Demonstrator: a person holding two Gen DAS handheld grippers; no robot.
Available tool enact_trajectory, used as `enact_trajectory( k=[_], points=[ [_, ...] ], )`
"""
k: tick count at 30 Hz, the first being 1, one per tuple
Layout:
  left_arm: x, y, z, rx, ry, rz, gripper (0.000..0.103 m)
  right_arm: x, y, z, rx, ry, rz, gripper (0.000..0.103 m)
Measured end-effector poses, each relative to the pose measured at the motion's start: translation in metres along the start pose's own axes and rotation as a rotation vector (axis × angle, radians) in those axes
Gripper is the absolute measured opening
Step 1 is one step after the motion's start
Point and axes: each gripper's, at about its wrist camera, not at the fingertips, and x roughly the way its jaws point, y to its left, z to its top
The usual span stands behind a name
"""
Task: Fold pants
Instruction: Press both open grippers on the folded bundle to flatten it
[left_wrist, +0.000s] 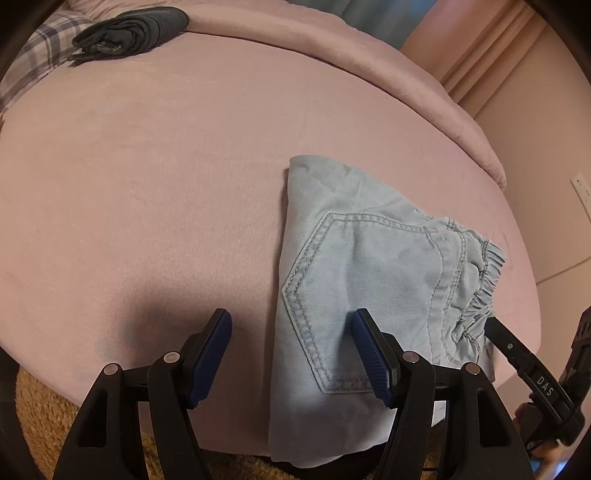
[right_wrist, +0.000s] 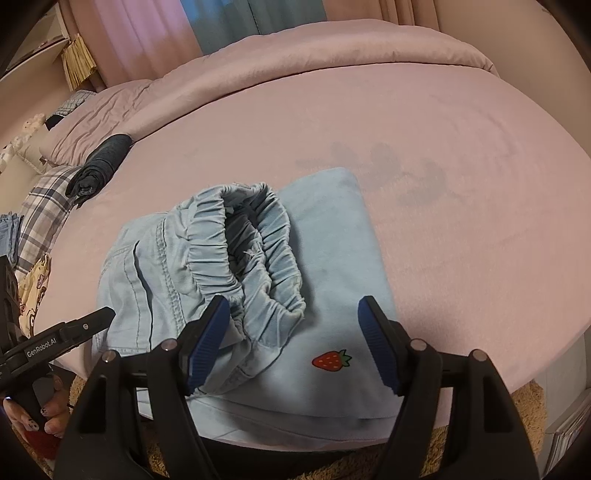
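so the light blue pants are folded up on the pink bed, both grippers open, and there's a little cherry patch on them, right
Nearly. The patch is a strawberry, not a cherry, as the right wrist view shows. The rest holds: the light blue pants lie folded on the pink bed, and the left gripper and right gripper are open.

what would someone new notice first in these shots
The folded pale blue pants at the near edge of the pink bed, elastic waistband gaping on top. A small strawberry patch sits between the open right gripper fingers. A dark folded garment lies far back by the plaid pillow.
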Motion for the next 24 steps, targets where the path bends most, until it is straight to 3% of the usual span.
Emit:
enact_trajectory(
  k=[24],
  points=[
    [0.0010,-0.0005,-0.0013,-0.001,-0.003,0.001,0.067,0.0074,-0.0041,-0.0033,0.003,0.009,-0.032,0.073]
  ],
)
